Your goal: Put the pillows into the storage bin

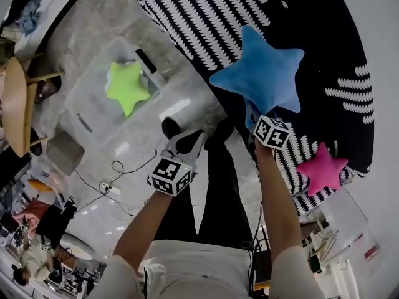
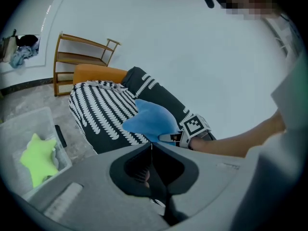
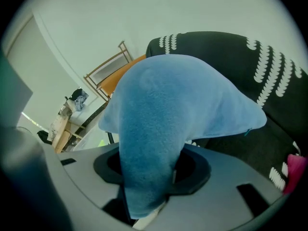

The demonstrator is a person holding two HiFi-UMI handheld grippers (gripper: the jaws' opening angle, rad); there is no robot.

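- The right gripper [image 1: 260,124] is clamped on one arm of the blue star pillow [image 1: 262,73], over the patterned sofa [image 1: 206,17].
- I'd carry it left and release it only once it is over the clear storage bin [image 1: 87,114], beside the green star pillow [image 1: 126,86].
- The left gripper [image 1: 187,142] has its jaws together and holds nothing.

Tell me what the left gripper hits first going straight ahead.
Probably the blue star pillow in the right gripper, dead ahead in the left gripper view; depth is unclear.

We see our left hand-held gripper [image 2: 151,147] with its jaws together, nothing between them. Beyond, the right hand-held gripper [image 2: 167,138] holds the blue star pillow [image 2: 151,120] above black-and-white patterned fabric [image 2: 101,112]. At left, a green star pillow [image 2: 38,159] lies in the clear storage bin [image 2: 29,124]
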